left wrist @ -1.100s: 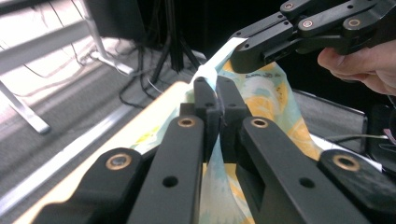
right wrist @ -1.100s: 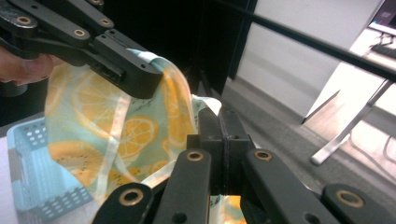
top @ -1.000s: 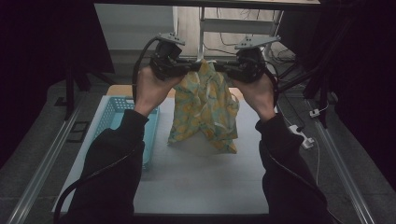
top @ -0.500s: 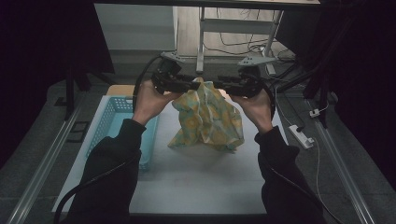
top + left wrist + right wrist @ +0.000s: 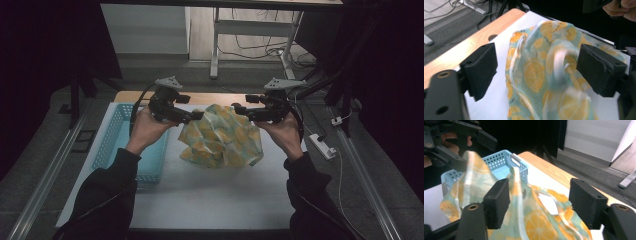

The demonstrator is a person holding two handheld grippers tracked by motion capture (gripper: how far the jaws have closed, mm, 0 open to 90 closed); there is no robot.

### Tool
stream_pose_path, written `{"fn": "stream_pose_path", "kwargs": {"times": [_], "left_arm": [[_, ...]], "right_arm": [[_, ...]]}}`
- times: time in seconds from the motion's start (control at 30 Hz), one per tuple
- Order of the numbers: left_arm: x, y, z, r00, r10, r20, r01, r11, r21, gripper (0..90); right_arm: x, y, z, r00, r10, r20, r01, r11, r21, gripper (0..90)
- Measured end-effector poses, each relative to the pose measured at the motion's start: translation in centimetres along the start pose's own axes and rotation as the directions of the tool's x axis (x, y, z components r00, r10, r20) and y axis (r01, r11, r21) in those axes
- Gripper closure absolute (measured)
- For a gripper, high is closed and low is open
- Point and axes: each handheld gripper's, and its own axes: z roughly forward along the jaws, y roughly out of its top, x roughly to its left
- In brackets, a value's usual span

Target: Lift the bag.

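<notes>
High view: a crumpled lemon-print cloth [image 5: 221, 137] lies mid-frame on the white table [image 5: 210, 195], between the left gripper [image 5: 196, 115] and right gripper [image 5: 240, 109]; a blue basket [image 5: 112, 145] sits at left.

Left gripper view: jaws spread, just opened, cloth loose between them.

Right gripper view: jaws likewise parted, just opened, over the cloth, basket upper left.

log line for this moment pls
left tongs: just opened, off cloth | right tongs: just opened, off cloth | lemon-print cloth: crumpled on white mat | blue basket: left of cloth
</notes>
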Motion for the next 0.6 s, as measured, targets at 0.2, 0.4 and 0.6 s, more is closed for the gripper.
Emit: {"fn": "stream_pose_path", "kwargs": {"times": [0.2,0.4,0.6], "left_arm": [[-0.2,-2.9,-0.7,0.9996,-0.029,-0.004,0.029,0.9996,-0.005,8.4],[-0.4,-6.8,-1.3,0.998,-0.063,-0.006,0.063,0.998,-0.009,0.6],[-0.9,-10.5,-1.7,0.9953,-0.097,-0.001,0.097,0.9952,0.015,0.0]], "right_arm": [[0.5,-1.8,-0.3,0.9999,0.015,-0.002,-0.015,1.0,0.011,24.5],[1.3,-3.8,-0.8,0.9997,0.022,0.006,-0.022,0.999,0.033,13.9],[2.4,-6.0,-1.4,0.9998,0.016,0.009,-0.017,0.999,0.051,7.7]]}}
